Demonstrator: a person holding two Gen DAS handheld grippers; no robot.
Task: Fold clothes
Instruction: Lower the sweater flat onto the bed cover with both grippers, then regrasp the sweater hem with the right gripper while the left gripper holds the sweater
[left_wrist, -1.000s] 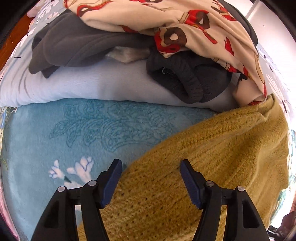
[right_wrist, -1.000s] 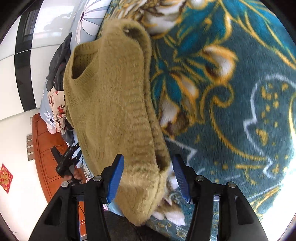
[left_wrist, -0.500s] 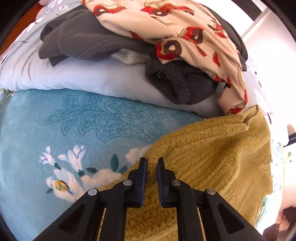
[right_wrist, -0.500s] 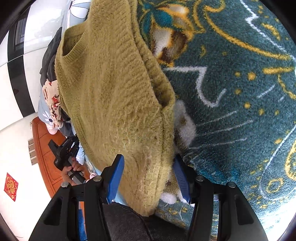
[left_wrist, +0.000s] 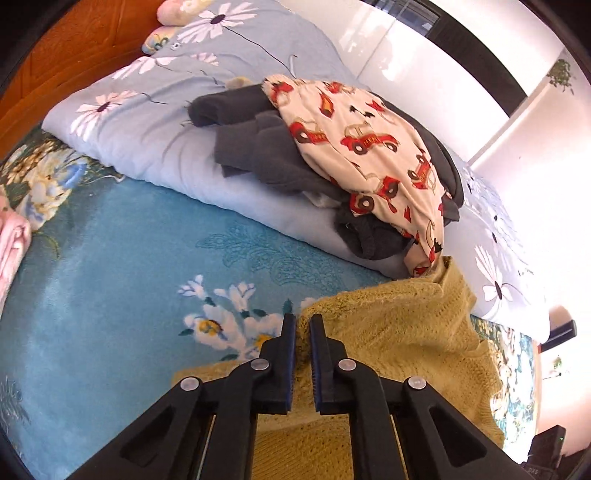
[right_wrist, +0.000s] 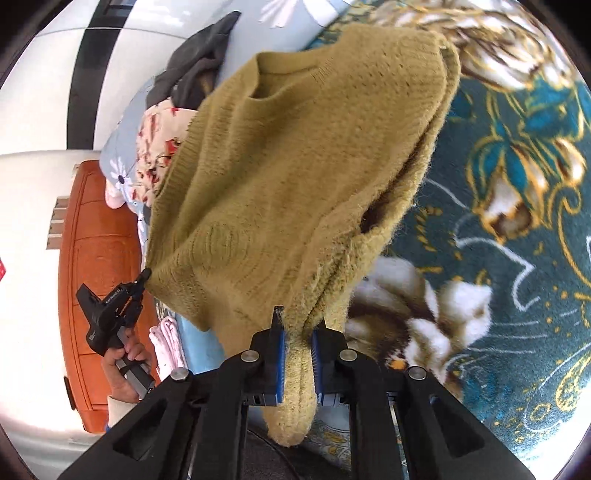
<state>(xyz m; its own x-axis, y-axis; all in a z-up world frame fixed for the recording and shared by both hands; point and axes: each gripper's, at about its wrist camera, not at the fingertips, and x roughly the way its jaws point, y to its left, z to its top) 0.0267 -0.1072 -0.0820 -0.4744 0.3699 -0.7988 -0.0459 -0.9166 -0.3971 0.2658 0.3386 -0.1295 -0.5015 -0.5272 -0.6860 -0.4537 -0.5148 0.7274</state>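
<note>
A mustard-yellow knit sweater (left_wrist: 399, 332) lies partly on the blue floral blanket (left_wrist: 110, 280). My left gripper (left_wrist: 302, 323) is shut on the sweater's hem edge. In the right wrist view the sweater (right_wrist: 295, 177) hangs stretched and lifted, neck hole at the top. My right gripper (right_wrist: 298, 332) is shut on a bunched fold of the sweater at its lower corner. The left gripper (right_wrist: 142, 278) shows there too, pinching the sweater's other corner, held by a hand.
A pile of clothes sits on a folded pale-blue daisy duvet (left_wrist: 155, 122): dark grey garments (left_wrist: 258, 144) under a cream garment with red cars (left_wrist: 362, 136). A pink cloth (left_wrist: 11, 243) lies at the left. An orange wooden headboard (right_wrist: 96, 229) stands behind. The blanket's teal floral part (right_wrist: 498, 258) spreads to the right.
Both grippers have closed on the sweater: the left first, then the right. The sweater has been lifted and pulled taut between them, and the left view has drawn back from the clothes pile.
</note>
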